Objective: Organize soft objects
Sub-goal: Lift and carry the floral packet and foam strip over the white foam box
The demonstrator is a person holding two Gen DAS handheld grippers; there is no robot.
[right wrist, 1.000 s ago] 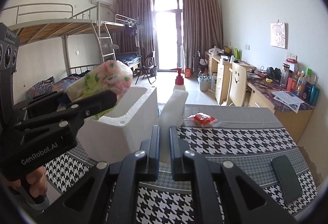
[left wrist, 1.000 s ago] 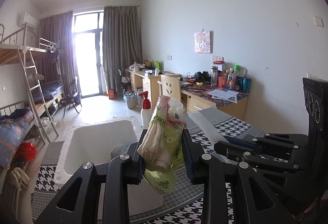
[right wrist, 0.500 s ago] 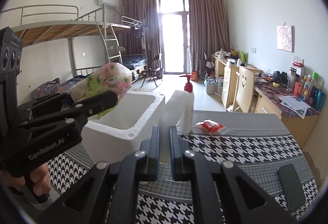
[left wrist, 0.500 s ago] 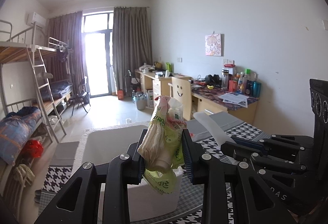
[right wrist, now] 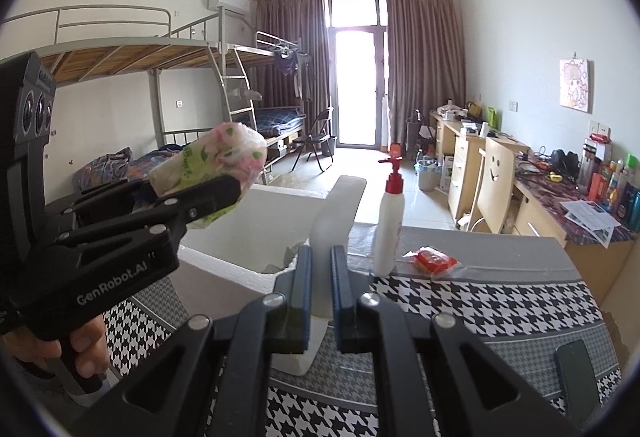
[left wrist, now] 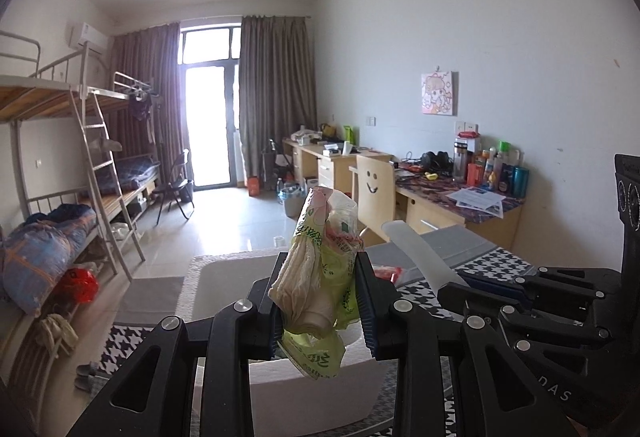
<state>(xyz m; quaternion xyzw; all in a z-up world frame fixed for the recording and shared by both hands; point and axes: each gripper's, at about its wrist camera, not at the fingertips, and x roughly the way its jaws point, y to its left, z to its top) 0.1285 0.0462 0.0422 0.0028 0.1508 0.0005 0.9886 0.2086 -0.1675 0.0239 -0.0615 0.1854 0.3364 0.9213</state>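
Tissue pack [left wrist: 320, 277], clamped by left gripper [left wrist: 322, 301], is best released low inside foam box [right wrist: 256, 237]; right gripper [right wrist: 320, 277] pinches white lid [right wrist: 340, 209].

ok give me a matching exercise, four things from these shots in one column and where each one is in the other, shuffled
1. tissue pack
2. white lid
3. pump bottle
4. phone

a. standing on the table beside a red packet
b. flat at the table's near right corner
c. clamped in the left gripper
d. clamped in the right gripper

Pairs: 1-c, 2-d, 3-a, 4-b
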